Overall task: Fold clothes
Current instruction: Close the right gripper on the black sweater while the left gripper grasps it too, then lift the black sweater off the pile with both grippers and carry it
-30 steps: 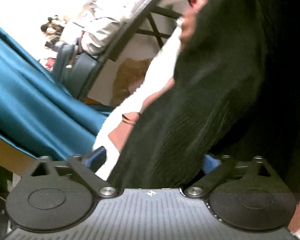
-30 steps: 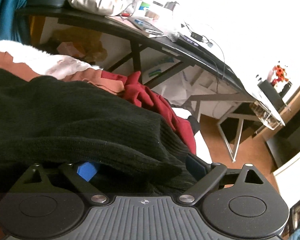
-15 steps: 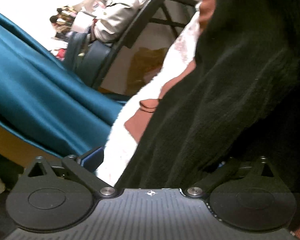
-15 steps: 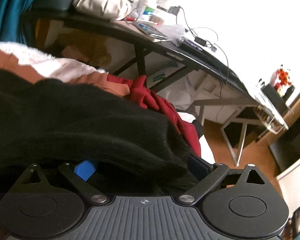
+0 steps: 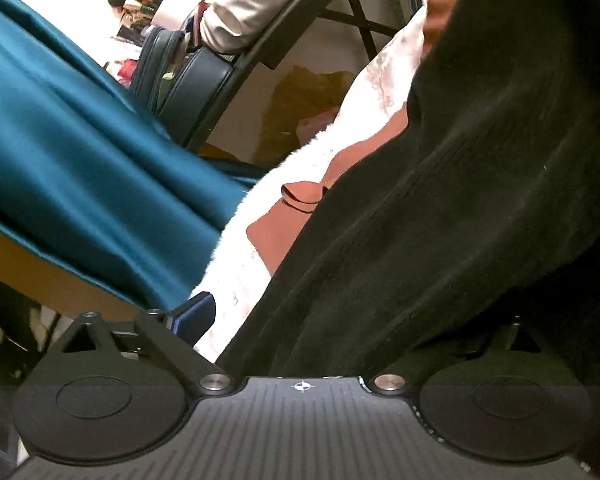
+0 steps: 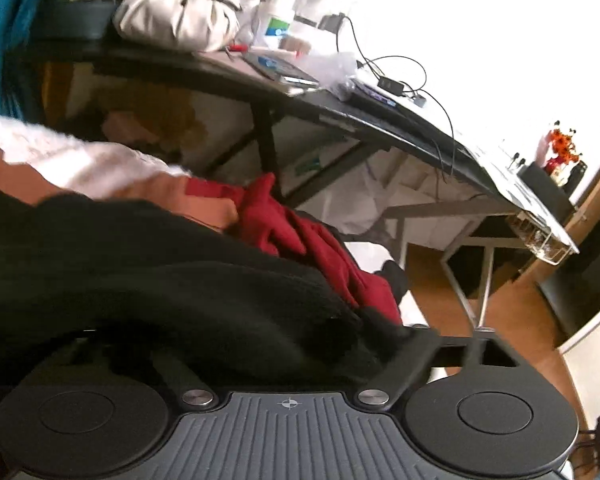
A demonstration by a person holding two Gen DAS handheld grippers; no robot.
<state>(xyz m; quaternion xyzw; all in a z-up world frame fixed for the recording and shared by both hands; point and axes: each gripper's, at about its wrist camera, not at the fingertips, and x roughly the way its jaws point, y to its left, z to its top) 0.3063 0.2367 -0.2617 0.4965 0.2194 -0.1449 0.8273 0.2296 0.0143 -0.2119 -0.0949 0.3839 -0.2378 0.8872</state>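
Black ribbed knit [image 5: 440,216] lay draped across both grippers, on top of the clothes pile.
Left gripper [image 5: 340,316]: spread fully wide, blue-padded left finger [image 5: 194,314] clear of cloth, right finger buried under the knit; no pinch seen. Right gripper [image 6: 260,344]: jaws closing, soft dark folds [image 6: 160,280] bunched betw. them, both fingertips hidden, so couldn't tell if pads pressed. Beneath the knit: smooth rust-orange fabric [image 5: 276,236] w/ curled edge, fluffy white fleece [image 5: 236,264], crumpled red garment [image 6: 300,236]. Glossy teal satin [image 5: 72,152] hung at left. Behind: dark flat desk [image 6: 340,116], thin angled legs, cluttered w/ cream bag [image 6: 176,24] & cables.
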